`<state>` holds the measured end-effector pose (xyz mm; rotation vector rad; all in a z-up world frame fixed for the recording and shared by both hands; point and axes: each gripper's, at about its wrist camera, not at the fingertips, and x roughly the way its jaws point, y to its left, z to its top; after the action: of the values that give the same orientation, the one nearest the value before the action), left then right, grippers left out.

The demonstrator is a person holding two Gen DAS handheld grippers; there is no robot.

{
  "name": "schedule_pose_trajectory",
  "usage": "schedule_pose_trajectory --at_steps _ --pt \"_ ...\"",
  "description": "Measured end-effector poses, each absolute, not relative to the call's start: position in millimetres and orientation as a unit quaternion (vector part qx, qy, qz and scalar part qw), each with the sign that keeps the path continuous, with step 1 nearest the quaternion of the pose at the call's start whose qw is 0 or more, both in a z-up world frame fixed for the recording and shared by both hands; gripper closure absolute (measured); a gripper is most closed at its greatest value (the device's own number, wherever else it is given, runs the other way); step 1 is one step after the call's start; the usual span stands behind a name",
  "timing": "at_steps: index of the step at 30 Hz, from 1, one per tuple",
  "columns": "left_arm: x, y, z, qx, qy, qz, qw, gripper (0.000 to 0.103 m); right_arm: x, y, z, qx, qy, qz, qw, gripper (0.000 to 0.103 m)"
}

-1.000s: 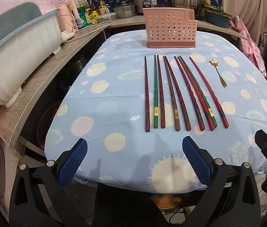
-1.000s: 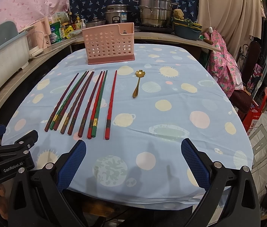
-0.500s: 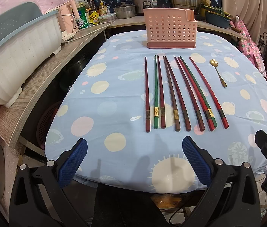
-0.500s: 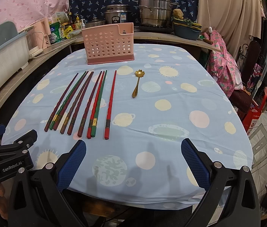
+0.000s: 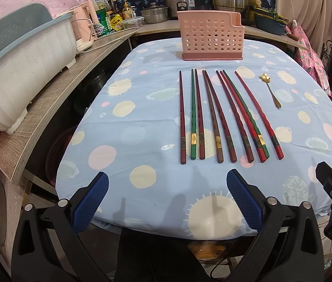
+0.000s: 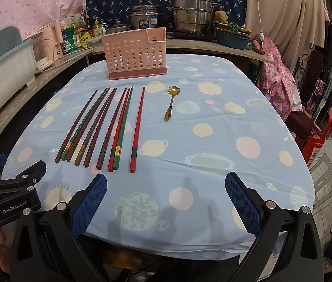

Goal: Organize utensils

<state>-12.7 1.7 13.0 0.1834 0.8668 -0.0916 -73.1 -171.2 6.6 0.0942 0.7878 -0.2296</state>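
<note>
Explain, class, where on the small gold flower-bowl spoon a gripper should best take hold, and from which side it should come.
Grip the small gold flower-bowl spoon at mid-handle, coming from above with the right gripper, fingers either side of the thin stem. It lies flat on the blue spotted tablecloth, apart from the red and green chopsticks, so there is probably room for the fingers. The flower bowl looks wider and harder to pinch.

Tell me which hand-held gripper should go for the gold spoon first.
Right, probably. The gold spoon lies right of the chopsticks, closer to the right hand-held gripper line. The left hand-held gripper faces the chopsticks. Both are open and empty.
</note>
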Motion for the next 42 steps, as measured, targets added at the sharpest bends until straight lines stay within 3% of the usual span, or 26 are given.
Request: schedule_pose_trajectory --at_steps 28,42 --pt "-3 2 2 0.074 0.44 -0.055 0.893 0.007 -72 -176 1 0.051 0.391 -0.112 0.912 0.007" --pt "41 23 -18 0.053 0.456 -0.028 0.888 0.007 -50 -193 -12 0.055 0.405 -0.121 0.905 0.007"
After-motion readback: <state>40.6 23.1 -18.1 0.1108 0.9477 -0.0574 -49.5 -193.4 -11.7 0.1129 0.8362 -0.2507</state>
